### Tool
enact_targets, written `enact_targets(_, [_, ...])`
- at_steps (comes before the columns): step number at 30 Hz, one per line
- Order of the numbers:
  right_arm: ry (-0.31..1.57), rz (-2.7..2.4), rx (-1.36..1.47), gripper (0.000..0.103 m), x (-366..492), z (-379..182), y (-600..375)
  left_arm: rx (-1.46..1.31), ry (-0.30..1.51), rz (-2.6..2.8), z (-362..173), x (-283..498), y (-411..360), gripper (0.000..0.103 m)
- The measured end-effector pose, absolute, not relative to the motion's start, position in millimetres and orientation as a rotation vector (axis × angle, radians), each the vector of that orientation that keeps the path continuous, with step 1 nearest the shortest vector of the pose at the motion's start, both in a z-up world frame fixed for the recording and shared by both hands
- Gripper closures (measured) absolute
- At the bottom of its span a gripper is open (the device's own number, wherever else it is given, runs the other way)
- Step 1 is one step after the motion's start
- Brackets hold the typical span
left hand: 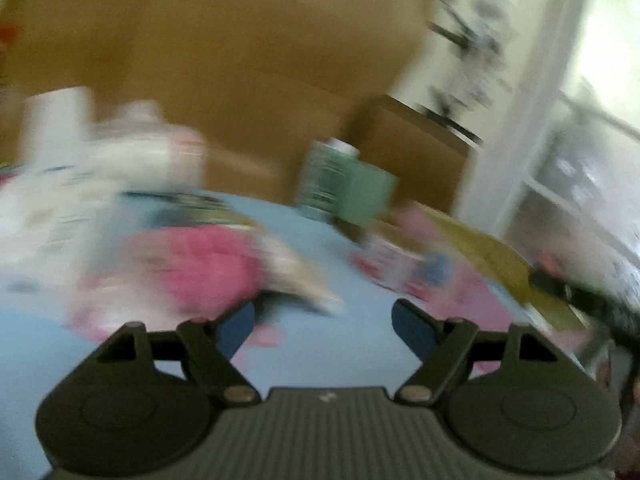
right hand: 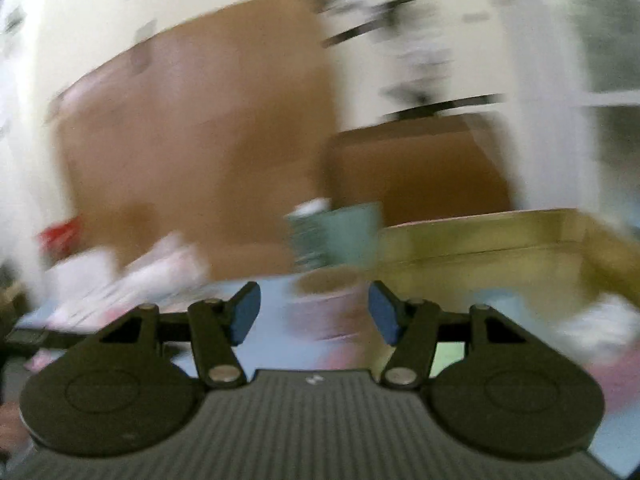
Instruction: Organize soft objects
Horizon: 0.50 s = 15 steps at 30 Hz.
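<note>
Both views are heavily blurred by motion. In the left wrist view a pink soft item [left hand: 200, 268] lies on a light blue surface [left hand: 328, 360], just ahead and left of my left gripper [left hand: 324, 326], which is open and empty. More pink and white soft things [left hand: 396, 264] lie to the right. In the right wrist view my right gripper [right hand: 314, 312] is open and empty above the blue surface, with a pale pink item [right hand: 332, 316] blurred beyond the fingers. A yellow-green open box [right hand: 500, 256] stands to the right.
A teal-green container [left hand: 344, 184] stands at the back; it also shows in the right wrist view [right hand: 336, 236]. White items [left hand: 100, 160] pile at the left. Large brown cardboard boxes [right hand: 200, 128] and a white window frame [left hand: 560, 120] are behind.
</note>
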State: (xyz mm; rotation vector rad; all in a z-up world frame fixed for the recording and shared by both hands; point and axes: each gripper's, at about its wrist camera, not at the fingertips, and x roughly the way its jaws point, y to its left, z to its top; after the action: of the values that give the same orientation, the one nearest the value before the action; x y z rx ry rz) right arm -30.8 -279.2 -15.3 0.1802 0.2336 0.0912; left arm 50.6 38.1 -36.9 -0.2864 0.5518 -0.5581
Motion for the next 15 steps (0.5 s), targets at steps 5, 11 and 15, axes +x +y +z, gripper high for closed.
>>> enact_targets(5, [0.413, 0.232, -0.033, 0.04, 38.7, -38.7, -189.2, -0.424, 0.564, -0.474, -61.1, 67.3, 75.3, 0.025])
enact_targets(11, [0.509, 0.217, -0.251, 0.068, 102.6, -66.8, -142.8, -0.392, 0.543, -0.506, -57.1, 74.2, 73.9, 0.024])
enact_targets(15, [0.501, 0.208, -0.32, 0.074, 95.0, -70.4, -140.1, -0.411, 0.55, -0.53, -58.8, 70.1, 71.7, 0.024])
